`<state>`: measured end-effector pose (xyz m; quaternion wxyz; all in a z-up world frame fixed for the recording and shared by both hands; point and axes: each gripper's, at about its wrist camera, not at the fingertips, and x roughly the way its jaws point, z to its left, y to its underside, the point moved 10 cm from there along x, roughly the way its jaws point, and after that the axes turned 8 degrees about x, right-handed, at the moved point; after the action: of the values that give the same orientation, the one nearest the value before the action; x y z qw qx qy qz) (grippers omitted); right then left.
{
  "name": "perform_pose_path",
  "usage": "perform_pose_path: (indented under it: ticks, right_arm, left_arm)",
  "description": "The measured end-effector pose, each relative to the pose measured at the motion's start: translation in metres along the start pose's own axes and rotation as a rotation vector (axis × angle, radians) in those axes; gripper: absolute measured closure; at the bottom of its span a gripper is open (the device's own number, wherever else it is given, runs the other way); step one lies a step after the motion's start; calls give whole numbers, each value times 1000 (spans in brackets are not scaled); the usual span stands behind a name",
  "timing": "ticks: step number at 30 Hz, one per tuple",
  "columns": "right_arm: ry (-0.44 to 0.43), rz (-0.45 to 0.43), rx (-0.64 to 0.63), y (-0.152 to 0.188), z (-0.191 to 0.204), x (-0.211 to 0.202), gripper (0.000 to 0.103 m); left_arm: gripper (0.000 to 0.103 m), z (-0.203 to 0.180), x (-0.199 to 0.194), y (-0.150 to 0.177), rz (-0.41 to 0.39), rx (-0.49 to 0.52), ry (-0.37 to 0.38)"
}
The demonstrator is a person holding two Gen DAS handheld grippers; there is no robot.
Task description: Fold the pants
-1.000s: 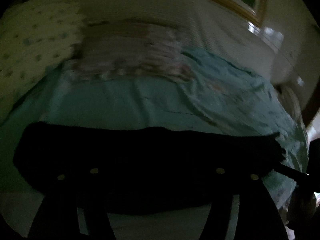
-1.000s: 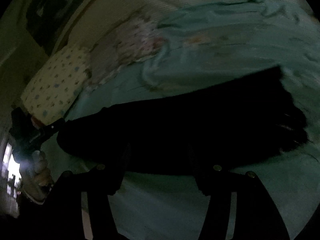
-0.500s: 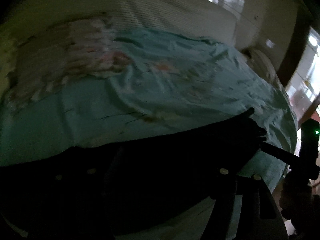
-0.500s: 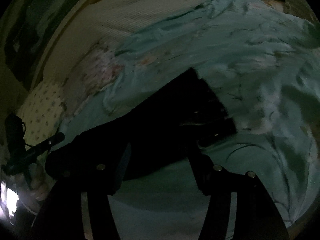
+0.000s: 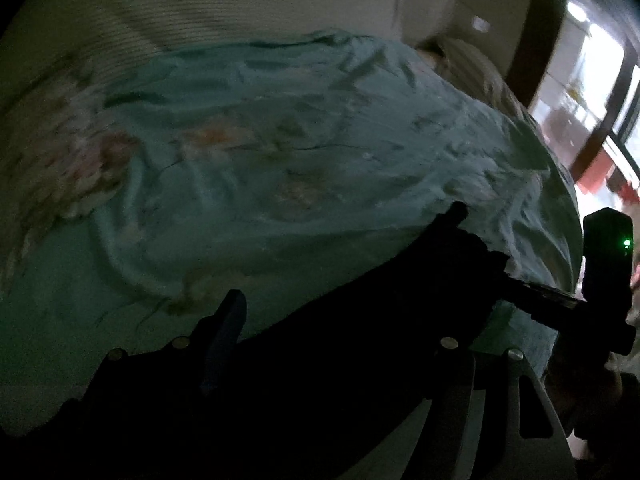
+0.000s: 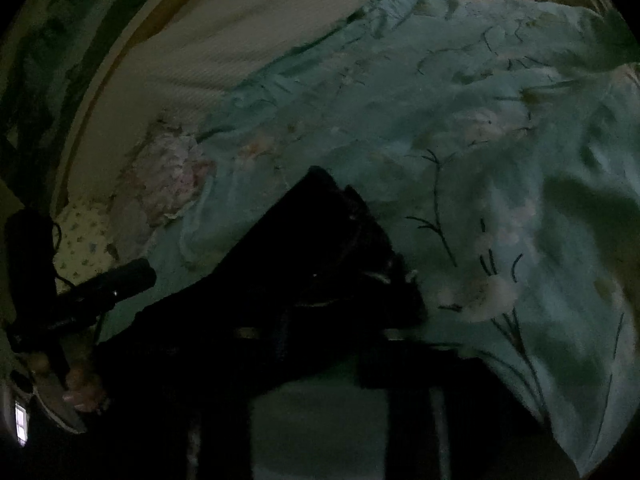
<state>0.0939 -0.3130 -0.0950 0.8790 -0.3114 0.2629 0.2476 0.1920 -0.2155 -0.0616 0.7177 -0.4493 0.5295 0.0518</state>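
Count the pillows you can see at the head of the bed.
2. A dotted pillow lies at the far left by the headboard, and a floral pillow sits beside it against the teal bedspread. More may be hidden in the dark.

Pretty clearly a bedroom in someone's home, and a dim one. Most of both views is a bed (image 6: 320, 60) with a pale ribbed mattress cover, and a rumpled teal floral sheet (image 5: 320, 152) spread over it. Up at the head end there's a pillow (image 6: 82, 240) with a small dotted print, next to a pinkish flowered cushion (image 6: 168, 184) (too blurry to say more). Past the bed's far corner, a bright doorway or window (image 5: 600, 92) with a dark frame glows.
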Motion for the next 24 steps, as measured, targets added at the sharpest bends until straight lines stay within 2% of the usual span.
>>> perform_pose_path:
  ticks: [7, 11, 14, 17, 19, 21, 24]
  right_arm:
    - [-7, -32, -3, -1, -10, -21, 95]
    - [-23, -1, 25, 1, -17, -20, 95]
    - [-12, 8, 42, 1, -19, -20, 89]
    - [13, -15, 41, -2, -23, -25, 78]
    - [39, -32, 41, -4, -27, -28, 66]
    - [24, -27, 59, -4, -31, -28, 65]
    - [-19, -1, 93, -1, -31, -23, 65]
  left_arm:
    - [31, -37, 30, -23, 43, 87, 79]
    - [31, -60, 55, -28, 94, 135, 128]
    - [31, -75, 67, -28, 125, 180, 153]
    - [31, -88, 80, -29, 158, 230, 179]
    - [31, -95, 89, -30, 180, 254, 193]
    - [31, -99, 100, -30, 207, 273, 197]
    - [36, -109, 113, -30, 239, 272, 259]
